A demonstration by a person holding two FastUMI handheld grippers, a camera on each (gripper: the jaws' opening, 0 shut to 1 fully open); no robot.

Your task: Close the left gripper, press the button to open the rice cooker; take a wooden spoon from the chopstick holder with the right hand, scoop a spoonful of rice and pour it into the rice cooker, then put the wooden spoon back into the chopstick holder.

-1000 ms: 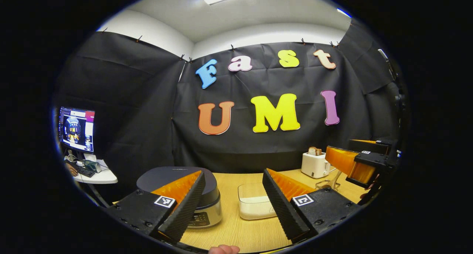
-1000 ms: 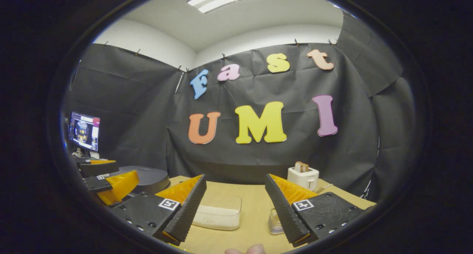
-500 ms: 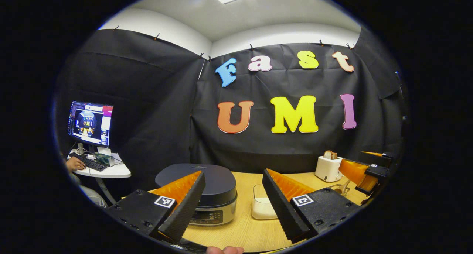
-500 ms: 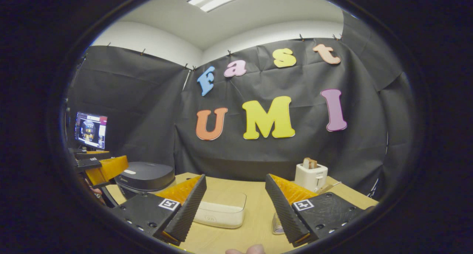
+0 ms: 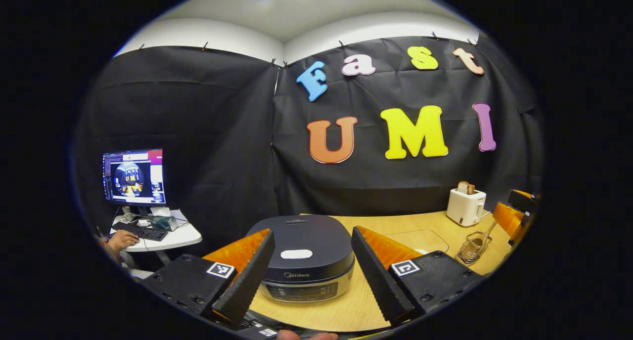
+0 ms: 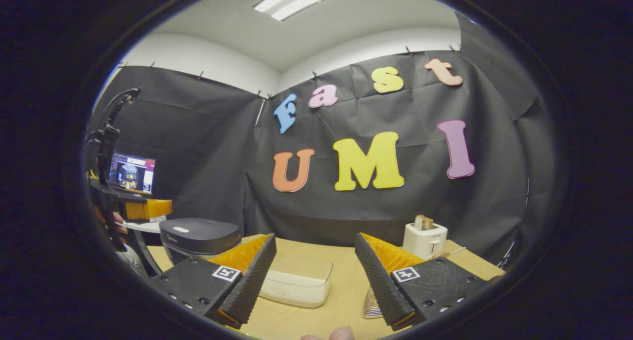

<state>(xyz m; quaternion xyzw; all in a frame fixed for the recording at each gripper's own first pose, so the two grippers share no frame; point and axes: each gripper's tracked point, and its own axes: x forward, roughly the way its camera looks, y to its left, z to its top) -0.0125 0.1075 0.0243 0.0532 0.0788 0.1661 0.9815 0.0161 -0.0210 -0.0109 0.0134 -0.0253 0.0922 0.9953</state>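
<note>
Right gripper view: tool (image 6: 314, 280) partly hides chopstick holder (image 6: 370, 305).

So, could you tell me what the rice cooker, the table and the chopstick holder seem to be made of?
Rice cooker: matte dark lid, probably plastic, over a shiny metallic-looking band. Table: pale wood-grain top, possibly laminate. Chopstick holder: thin bent wire, likely metal.

Rice cooker (image 5: 306, 253) sits at table (image 5: 341, 315) front-left, lid down, button (image 5: 296, 254) on top. Rice box (image 6: 296, 280) to its right, w/ chopstick holder (image 5: 474, 248) further right, spoon (image 5: 487, 230) standing in it. Toaster (image 5: 465, 206) behind holder, near back wall. Monitor (image 5: 133, 177) & keyboard (image 5: 141, 231) on side desk (image 5: 173, 238), left of table.
</note>
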